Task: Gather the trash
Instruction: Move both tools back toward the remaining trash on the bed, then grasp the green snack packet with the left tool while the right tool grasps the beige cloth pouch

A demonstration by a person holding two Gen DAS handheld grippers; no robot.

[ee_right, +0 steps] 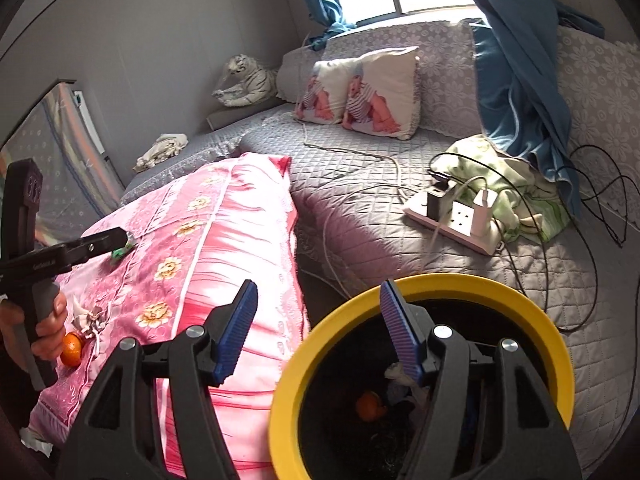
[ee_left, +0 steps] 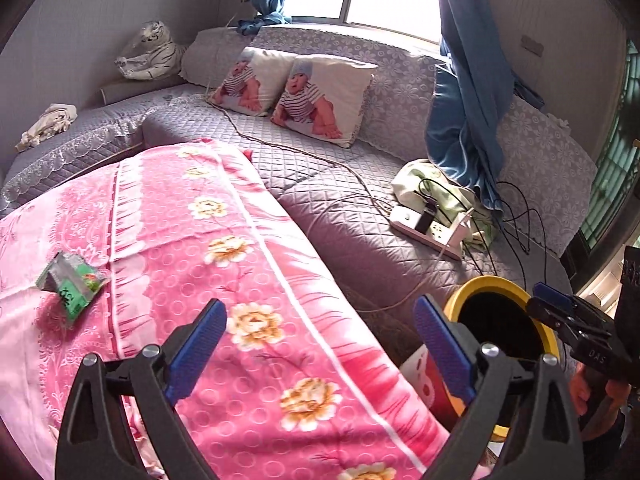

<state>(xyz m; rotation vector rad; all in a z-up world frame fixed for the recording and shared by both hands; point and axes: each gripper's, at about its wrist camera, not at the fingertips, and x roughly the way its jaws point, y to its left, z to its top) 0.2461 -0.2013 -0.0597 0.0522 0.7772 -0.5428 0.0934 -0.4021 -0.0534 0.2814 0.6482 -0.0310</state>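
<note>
Left wrist view: we saw a crumpled green-and-clear plastic wrapper (ee_left: 72, 282) lying on the pink flowered blanket (ee_left: 248, 280), our left hand-held gripper (ee_left: 320, 344) released and empty, and our right hand-held gripper (ee_right: 318, 330) likewise spread, empty, over the yellow-rimmed black bin (ee_right: 472, 288).

I count two baby-print pillows (ee_left: 288, 92), one plush tiger (ee_left: 150, 52), one power strip (ee_left: 430, 230), one yellow-rimmed bin (ee_right: 424, 292), two oranges (ee_right: 72, 348), one green wrapper (ee_left: 72, 282), one crumpled tissue (ee_right: 90, 320), lower left.
</note>
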